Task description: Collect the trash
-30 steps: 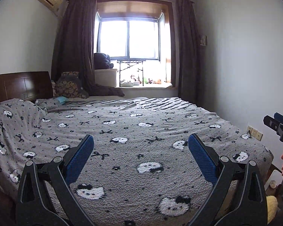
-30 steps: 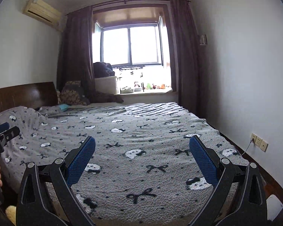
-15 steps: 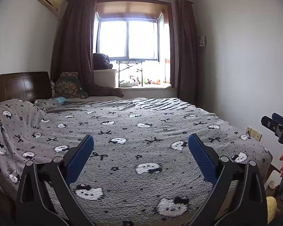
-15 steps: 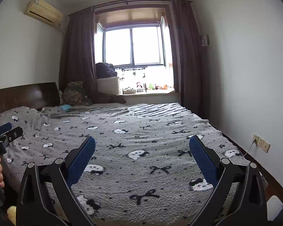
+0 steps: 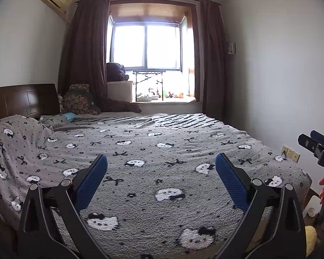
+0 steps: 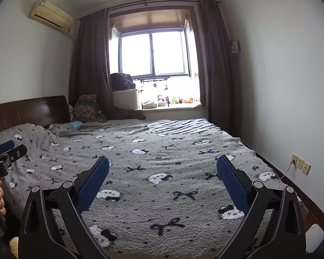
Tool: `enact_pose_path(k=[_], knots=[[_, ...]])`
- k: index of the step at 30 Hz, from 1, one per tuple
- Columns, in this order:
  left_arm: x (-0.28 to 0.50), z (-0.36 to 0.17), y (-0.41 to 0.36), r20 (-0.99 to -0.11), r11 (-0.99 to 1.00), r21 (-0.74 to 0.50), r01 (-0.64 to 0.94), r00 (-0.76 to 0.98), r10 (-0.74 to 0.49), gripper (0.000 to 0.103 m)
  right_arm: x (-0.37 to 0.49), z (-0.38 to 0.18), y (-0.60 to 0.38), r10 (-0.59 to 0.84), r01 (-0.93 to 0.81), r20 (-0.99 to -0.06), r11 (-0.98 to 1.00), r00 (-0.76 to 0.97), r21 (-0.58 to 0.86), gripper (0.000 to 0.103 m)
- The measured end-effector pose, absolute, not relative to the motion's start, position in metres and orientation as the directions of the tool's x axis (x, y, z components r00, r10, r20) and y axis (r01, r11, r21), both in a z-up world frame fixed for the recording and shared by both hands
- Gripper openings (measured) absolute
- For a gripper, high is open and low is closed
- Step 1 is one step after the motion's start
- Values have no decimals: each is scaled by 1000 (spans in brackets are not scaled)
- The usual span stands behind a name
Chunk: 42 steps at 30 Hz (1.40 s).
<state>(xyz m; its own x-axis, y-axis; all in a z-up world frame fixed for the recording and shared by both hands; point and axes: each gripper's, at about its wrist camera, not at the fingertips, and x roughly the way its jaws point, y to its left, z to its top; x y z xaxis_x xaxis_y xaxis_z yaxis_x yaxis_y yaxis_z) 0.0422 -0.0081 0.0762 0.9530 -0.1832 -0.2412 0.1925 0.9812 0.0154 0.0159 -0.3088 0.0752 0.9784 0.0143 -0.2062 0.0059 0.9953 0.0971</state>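
Left wrist view: left hand-held gripper (image 5: 161, 168) spread wide, empty, over bed (image 5: 140, 151); no trash certain, a small teal item (image 5: 69, 115) at mid-left near the pillows may be it; scan before reaching. Right wrist view: right hand-held gripper (image 6: 163, 169) equally wide, empty; floor strip (image 6: 291, 181) along the right wall offers a narrow passage.

Small teal scrap (image 5: 69, 116), lying on grey bedspread (image 5: 162, 149) near headboard (image 5: 21, 99), detail unclear
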Motion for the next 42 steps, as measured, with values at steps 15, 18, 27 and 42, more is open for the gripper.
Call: enact_pose_path(k=[15,18,27,42], knots=[[41,78,-11,-237,981,19,192,954,-182,95,16,75,-310,27,-5,-205,994,978,105,100],[41,79,-11,-239,981,19,192,954,-182,95,16,75,-310,29,-8,-206,994,978,106,100],[41,80,-9,-244,982,17,186,954,-176,95,18,75,-309,37,-15,-212,994,977,105,100],[42,82,-6,-250,984,13,179,953,-170,95,19,76,-308,45,-22,-206,994,977,109,100]])
